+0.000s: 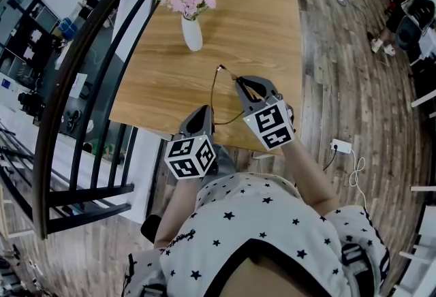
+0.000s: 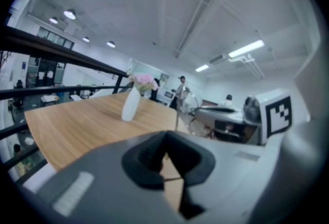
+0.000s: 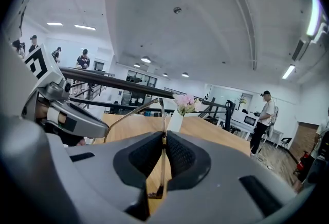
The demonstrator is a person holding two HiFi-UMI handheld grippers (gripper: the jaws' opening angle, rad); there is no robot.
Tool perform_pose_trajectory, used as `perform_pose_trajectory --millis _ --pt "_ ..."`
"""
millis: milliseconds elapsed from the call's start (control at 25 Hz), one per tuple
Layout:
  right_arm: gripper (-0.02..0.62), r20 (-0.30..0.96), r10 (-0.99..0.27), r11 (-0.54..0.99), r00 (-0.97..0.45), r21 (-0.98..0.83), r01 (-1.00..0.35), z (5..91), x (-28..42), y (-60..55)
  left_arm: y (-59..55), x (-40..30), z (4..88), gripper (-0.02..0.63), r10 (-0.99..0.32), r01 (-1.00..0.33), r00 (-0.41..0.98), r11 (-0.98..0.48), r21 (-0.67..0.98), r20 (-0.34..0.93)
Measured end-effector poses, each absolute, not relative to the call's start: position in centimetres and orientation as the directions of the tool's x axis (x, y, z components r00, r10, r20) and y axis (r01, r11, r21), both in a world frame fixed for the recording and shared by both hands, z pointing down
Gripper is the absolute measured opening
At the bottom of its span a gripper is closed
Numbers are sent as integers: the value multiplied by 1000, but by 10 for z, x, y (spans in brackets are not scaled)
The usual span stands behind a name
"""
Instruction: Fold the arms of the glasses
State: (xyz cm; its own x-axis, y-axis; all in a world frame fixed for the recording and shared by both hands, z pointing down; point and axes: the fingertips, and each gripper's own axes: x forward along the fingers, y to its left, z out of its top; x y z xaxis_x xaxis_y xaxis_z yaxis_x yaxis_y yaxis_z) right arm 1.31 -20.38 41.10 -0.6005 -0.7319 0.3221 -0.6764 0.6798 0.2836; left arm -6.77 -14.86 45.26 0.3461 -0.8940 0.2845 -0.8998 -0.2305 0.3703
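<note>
Thin gold wire glasses (image 1: 212, 92) hang in the air over the near edge of the wooden table (image 1: 259, 16), held between both grippers. My right gripper (image 1: 238, 84) is shut on the frame; in the right gripper view the wire (image 3: 163, 115) runs up between the pads of that gripper (image 3: 164, 141), and one arm sweeps left toward the left gripper (image 3: 67, 115). My left gripper (image 1: 205, 112) sits lower and nearer, shut on a thin arm (image 2: 176, 119) that rises from the jaws of the left gripper (image 2: 165, 141). The right gripper (image 2: 231, 120) shows close by.
A white vase with pink flowers (image 1: 192, 31) stands mid-table, beyond the glasses; the vase (image 2: 129, 105) also shows from the left gripper. A dark railing (image 1: 88, 50) curves along the left. A power strip (image 1: 339, 146) lies on the plank floor. People stand in the background (image 3: 264, 115).
</note>
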Motion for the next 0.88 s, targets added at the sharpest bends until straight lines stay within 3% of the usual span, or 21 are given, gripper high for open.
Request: perform_pose_trajectory --millis 880 --pt "32 305 -736 674 -605 241 -699 415 10 -198 -157 -15 449 8 -818 -851 483 -355 387 313"
